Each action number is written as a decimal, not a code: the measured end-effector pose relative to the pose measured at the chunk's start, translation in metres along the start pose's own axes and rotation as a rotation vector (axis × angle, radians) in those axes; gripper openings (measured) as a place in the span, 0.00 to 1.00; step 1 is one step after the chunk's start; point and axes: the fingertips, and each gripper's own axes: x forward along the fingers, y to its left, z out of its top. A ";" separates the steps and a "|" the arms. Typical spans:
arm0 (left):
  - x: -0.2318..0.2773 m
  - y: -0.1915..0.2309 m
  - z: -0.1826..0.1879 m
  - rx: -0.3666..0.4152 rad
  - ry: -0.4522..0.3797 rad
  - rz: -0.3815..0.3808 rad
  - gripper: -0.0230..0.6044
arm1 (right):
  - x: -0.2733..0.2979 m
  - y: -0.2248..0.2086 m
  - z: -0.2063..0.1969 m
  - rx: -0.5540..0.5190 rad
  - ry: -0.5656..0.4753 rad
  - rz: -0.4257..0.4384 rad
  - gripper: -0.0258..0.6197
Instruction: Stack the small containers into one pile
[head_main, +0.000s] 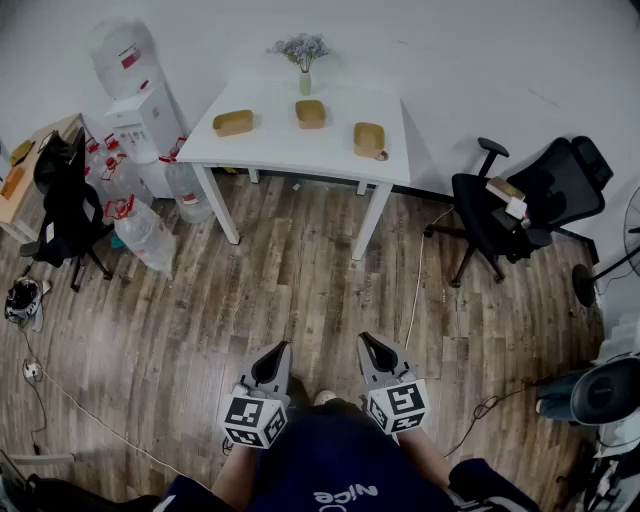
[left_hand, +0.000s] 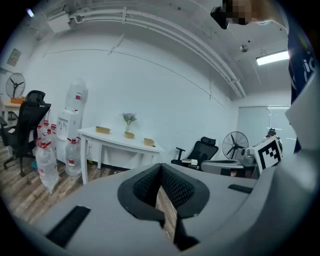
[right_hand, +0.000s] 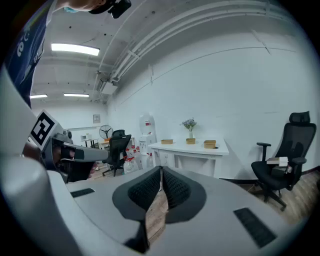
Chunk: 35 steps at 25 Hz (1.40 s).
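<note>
Three small tan containers lie apart on the white table (head_main: 280, 150) across the room: one at the left (head_main: 233, 122), one in the middle (head_main: 310, 113), one at the right (head_main: 369, 138). They also show far off in the left gripper view (left_hand: 103, 130) and the right gripper view (right_hand: 210, 144). My left gripper (head_main: 279, 351) and right gripper (head_main: 368, 343) are held close to my body over the wooden floor, far from the table. Both are shut with nothing between the pads.
A small vase of flowers (head_main: 303, 60) stands at the table's back edge. A water dispenser (head_main: 140, 110) and several large water bottles (head_main: 145, 232) stand left of the table. Black office chairs stand at the right (head_main: 520, 205) and left (head_main: 65, 200). Cables (head_main: 415, 290) run over the floor.
</note>
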 end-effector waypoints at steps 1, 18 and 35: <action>0.002 0.001 0.001 0.001 -0.001 -0.001 0.07 | 0.002 -0.001 -0.001 -0.001 0.005 0.000 0.12; 0.060 0.086 0.037 0.016 0.000 -0.072 0.07 | 0.077 -0.030 0.023 0.103 -0.017 -0.158 0.13; 0.109 0.175 0.065 0.021 0.021 -0.122 0.07 | 0.161 -0.022 0.023 0.267 -0.029 -0.242 0.13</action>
